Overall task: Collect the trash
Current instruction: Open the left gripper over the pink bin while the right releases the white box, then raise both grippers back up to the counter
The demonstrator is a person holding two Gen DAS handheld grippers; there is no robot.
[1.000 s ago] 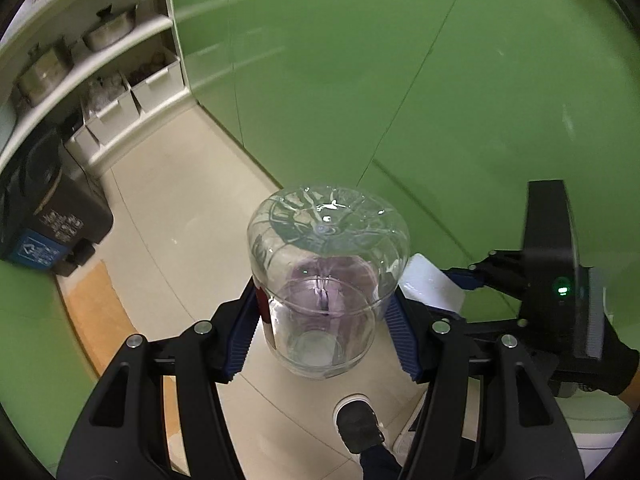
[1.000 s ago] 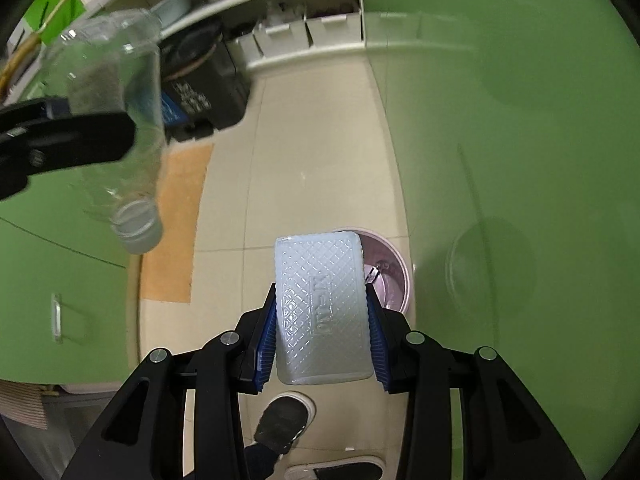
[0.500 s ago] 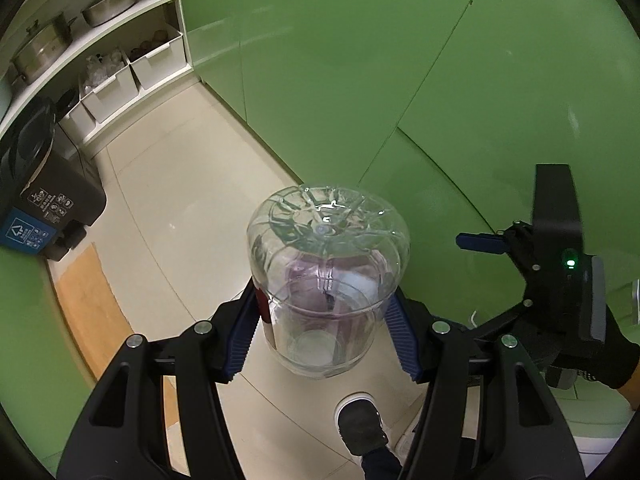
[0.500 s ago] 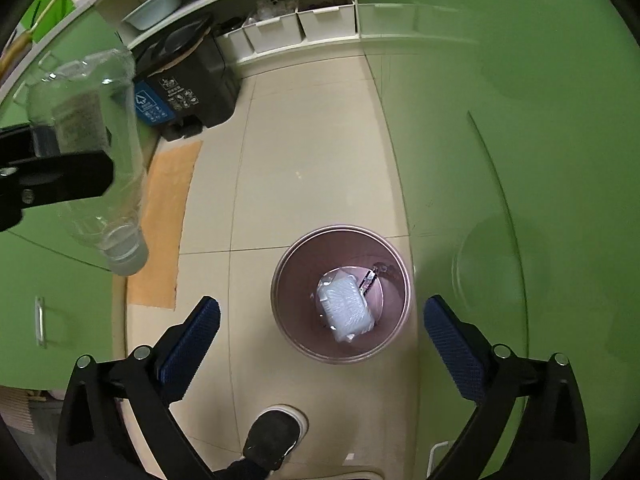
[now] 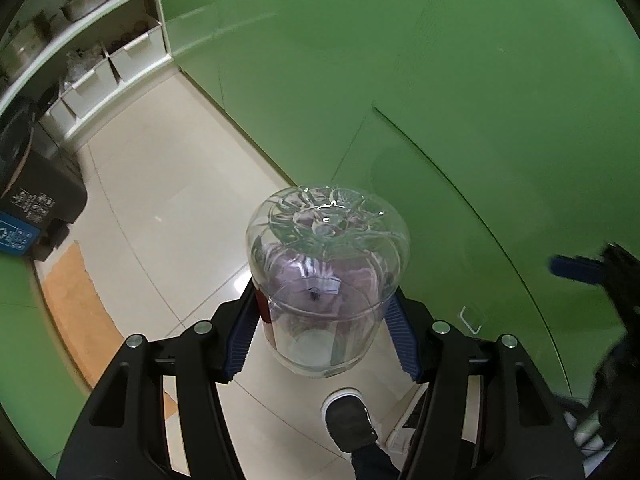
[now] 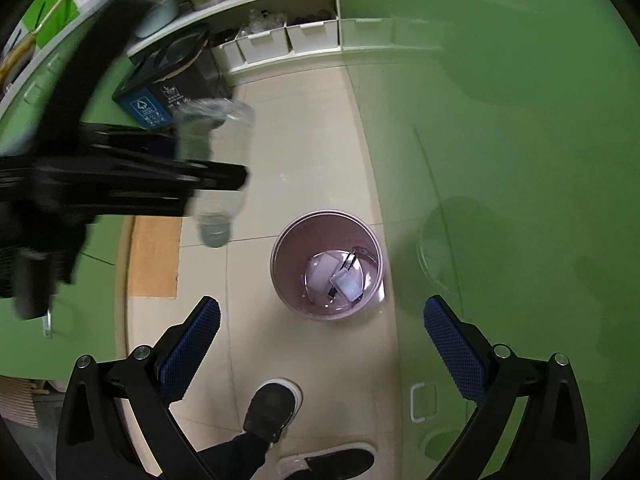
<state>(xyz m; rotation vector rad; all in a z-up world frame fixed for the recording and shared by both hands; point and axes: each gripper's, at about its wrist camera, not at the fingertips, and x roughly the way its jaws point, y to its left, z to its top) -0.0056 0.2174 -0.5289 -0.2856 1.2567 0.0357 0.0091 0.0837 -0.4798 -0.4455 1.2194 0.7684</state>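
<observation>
Left tongs: your blue pads pinch a clear plastic bottle at mid-body, one pad on each side. The bottle hangs cap down, its ribbed base towards the lens. That grip keeps the narrow end leading, which should suit a drop into a round opening. In the right wrist view the same bottle hangs above the floor, up and to the left of the bin, not over it. Through the clear wall the left wrist view shows something pinkish, probably the bin below, but the distortion is too strong to be sure.

Right tongs: spread wide, nothing between the pads. They point steeply down, with the pink waste bin showing between and beyond the fingers.

Bin: stands on the tiled floor close against the green cabinet front. Inside lie a white ribbed pack and some pale sheet-like scraps under it; the rest is too small to name.

Your dark shoe sits just short of the bin, so you stand right over it.

Judgement: one piece is binned and the bottle is next. You need to bring it across over the rim before you let go.
</observation>
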